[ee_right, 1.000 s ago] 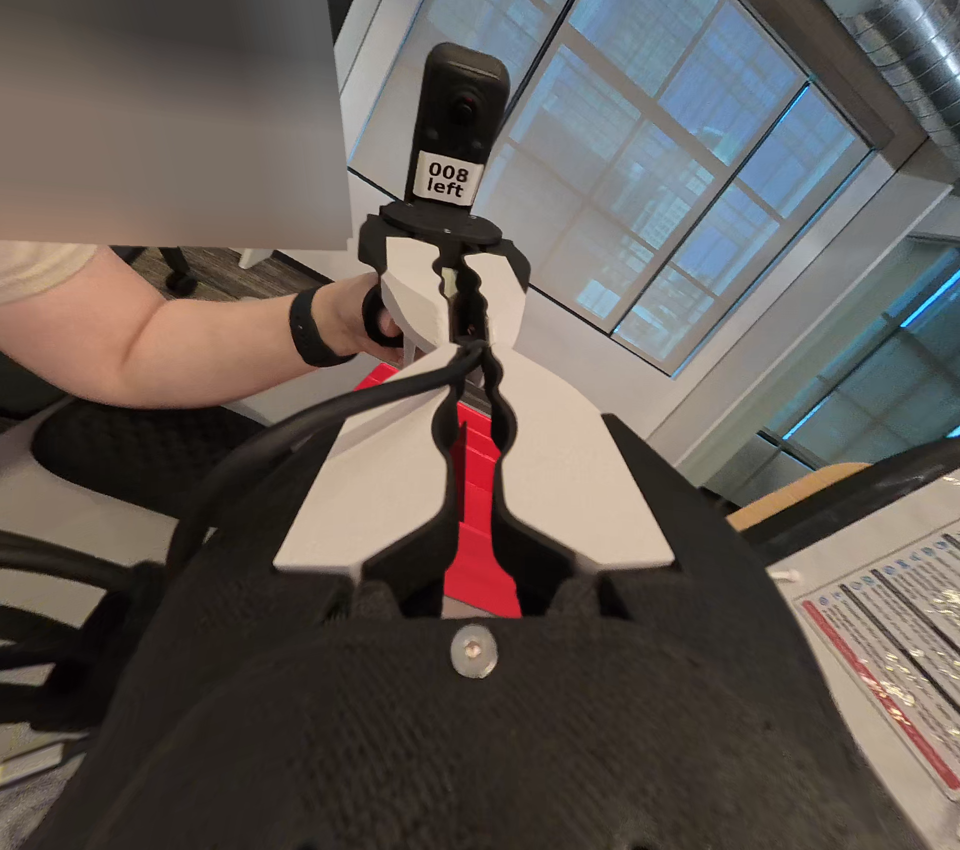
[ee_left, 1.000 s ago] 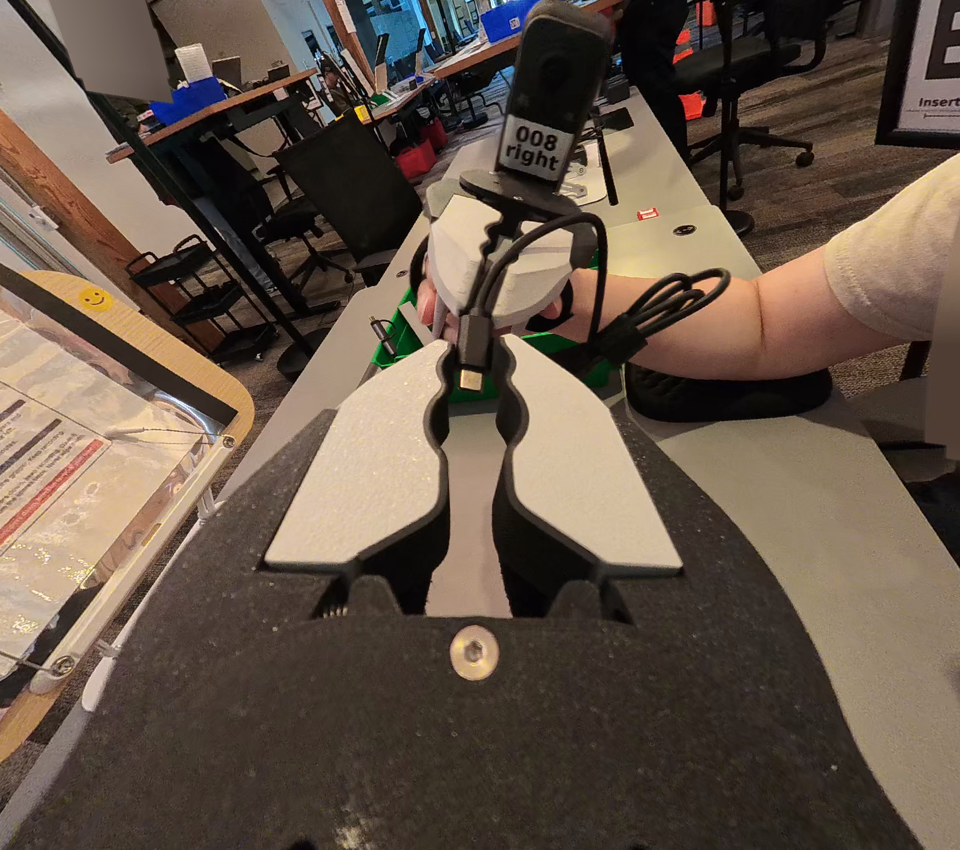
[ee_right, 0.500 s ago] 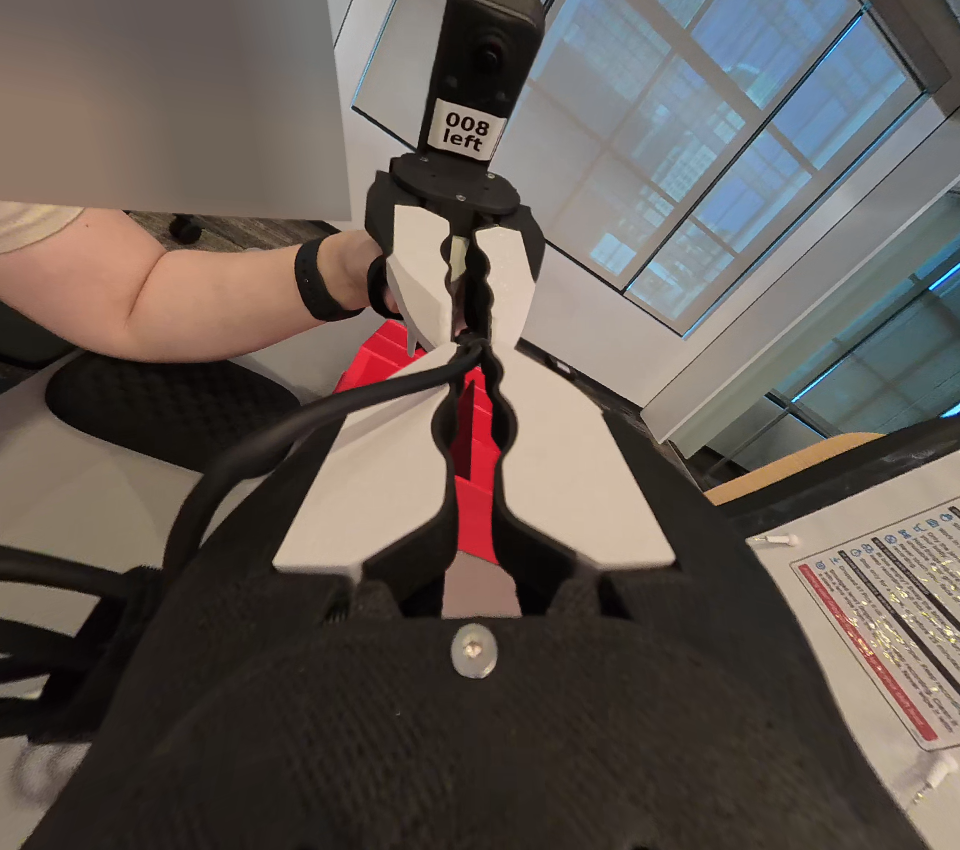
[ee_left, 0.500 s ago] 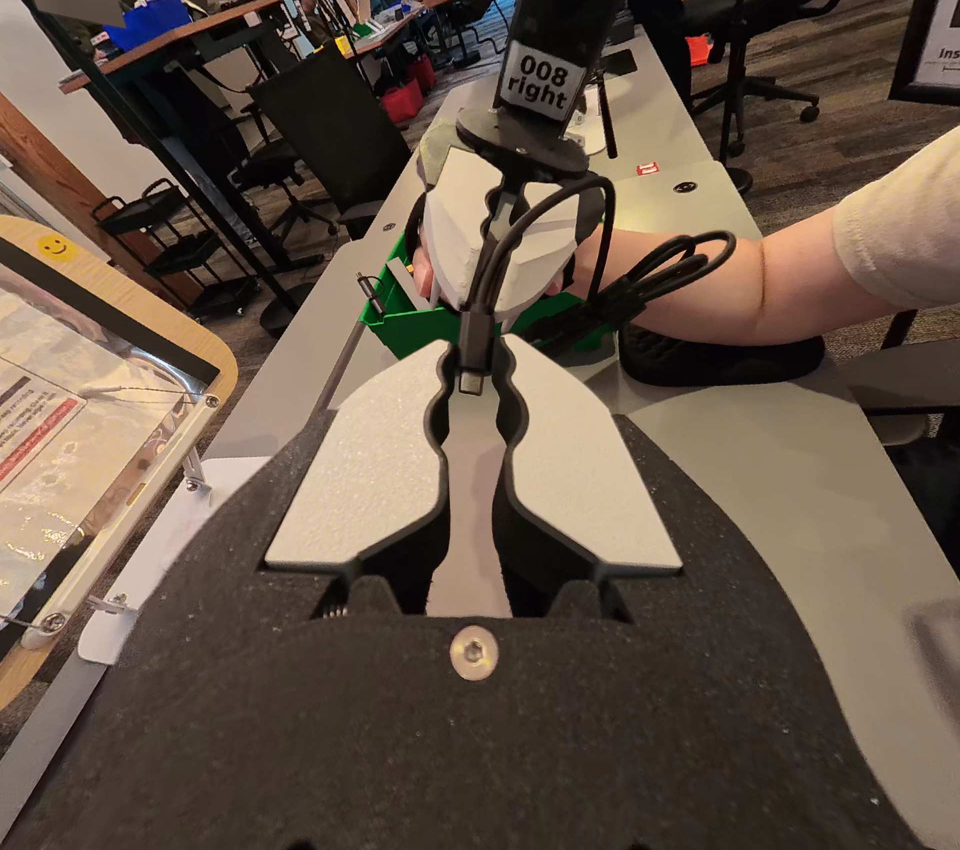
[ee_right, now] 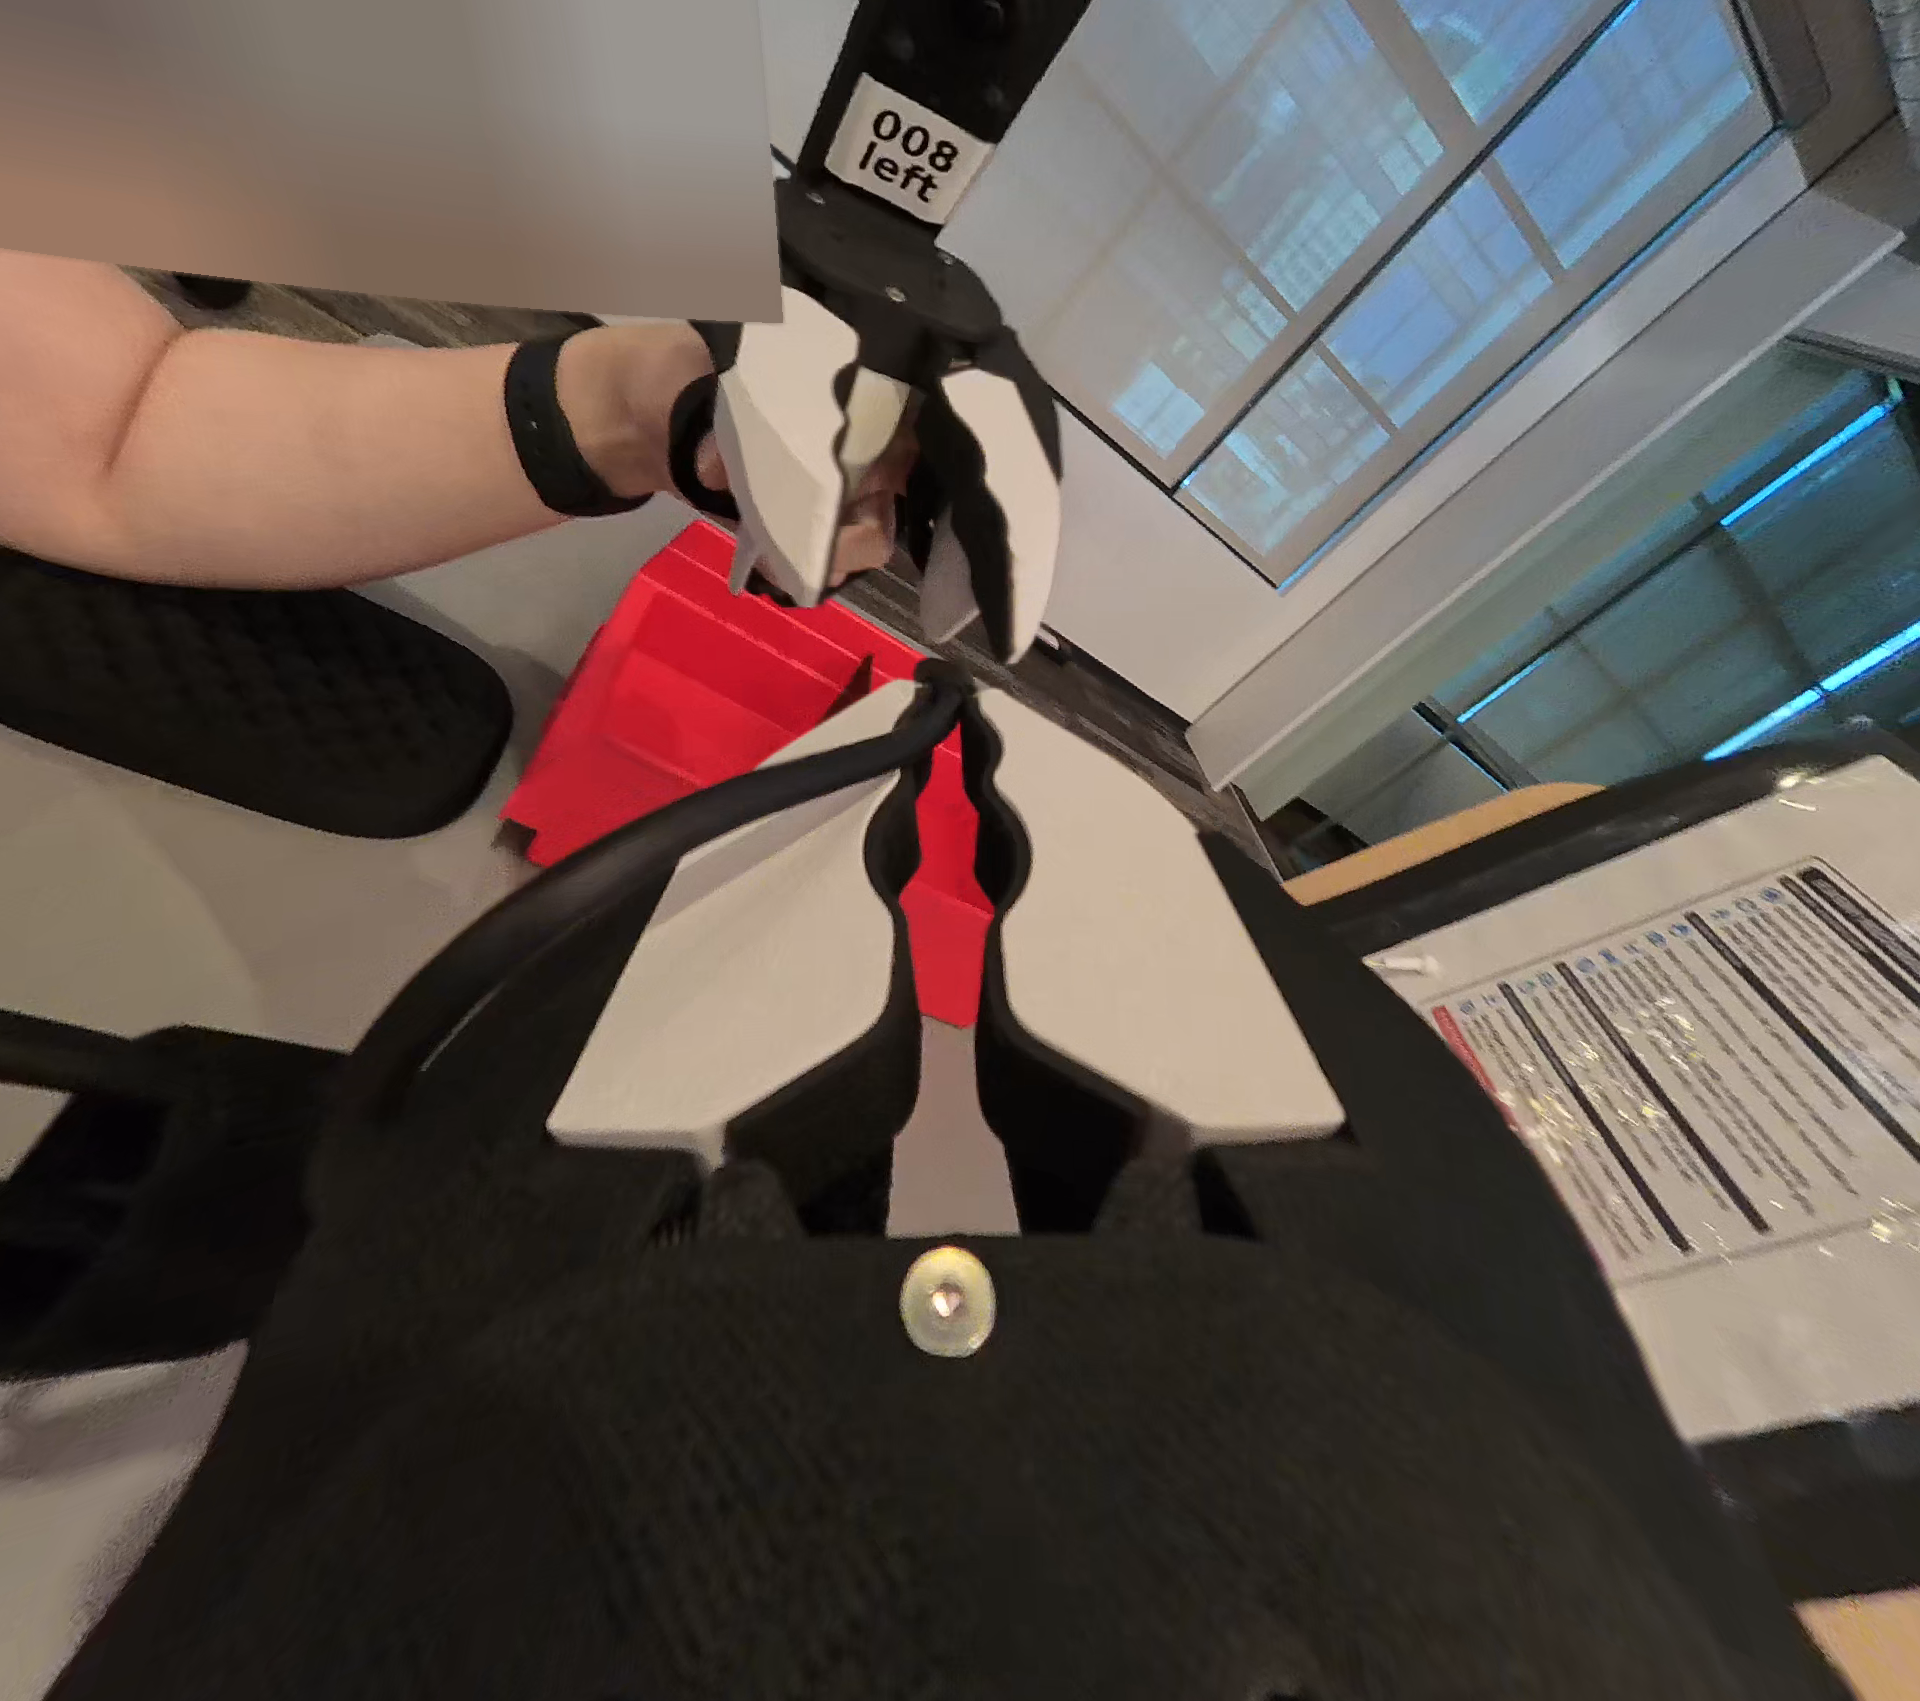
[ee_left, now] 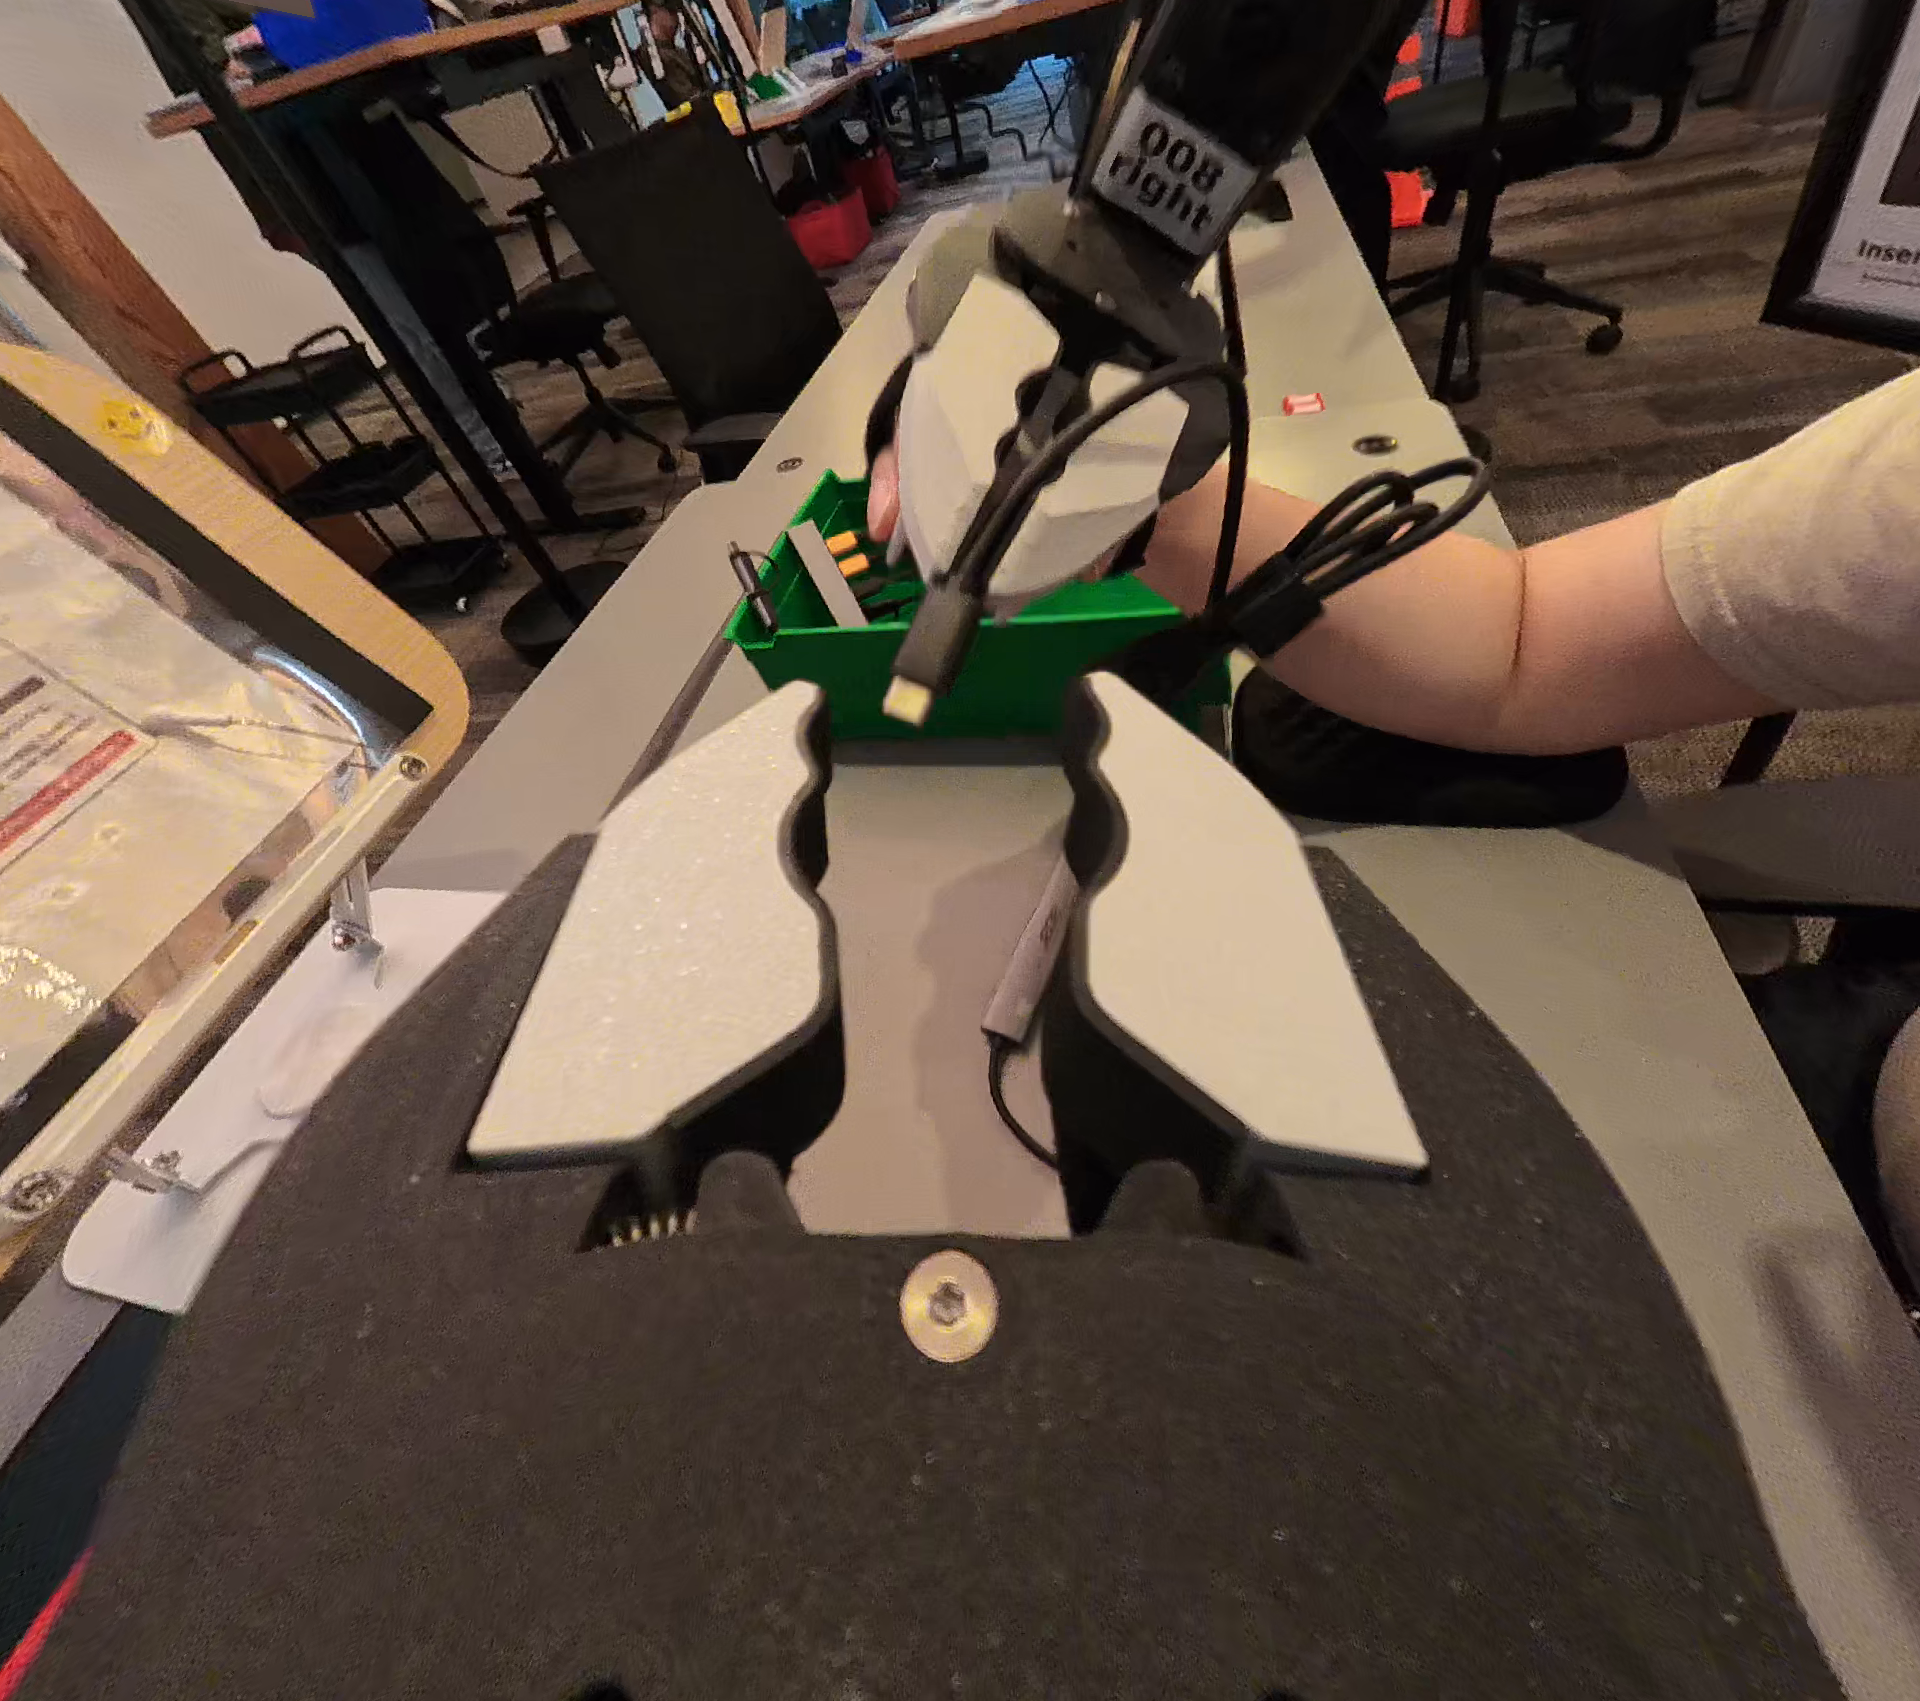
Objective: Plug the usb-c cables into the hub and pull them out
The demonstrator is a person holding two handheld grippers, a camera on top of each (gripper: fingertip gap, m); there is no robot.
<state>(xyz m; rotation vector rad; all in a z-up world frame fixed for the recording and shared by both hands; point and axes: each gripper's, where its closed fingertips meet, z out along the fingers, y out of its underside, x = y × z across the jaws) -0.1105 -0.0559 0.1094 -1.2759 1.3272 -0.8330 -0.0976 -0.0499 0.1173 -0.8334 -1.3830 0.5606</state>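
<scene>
We are holding the limp black USB-C cable [ee_left: 1049,488] by its stiff plug in the clamped right claw [ee_right: 940,695], above the green bin [ee_left: 997,664] on the table [ee_left: 1538,945], while our left claw [ee_left: 945,716] is gaping empty.

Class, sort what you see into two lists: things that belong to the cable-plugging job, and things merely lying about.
Job:
usb-c cable
hub
left hand-held gripper
right hand-held gripper

Lying about:
green bin
red bin
black wrist rest
laminated sheet

Right finger hides most of the grey hub [ee_left: 1029,955].
</scene>
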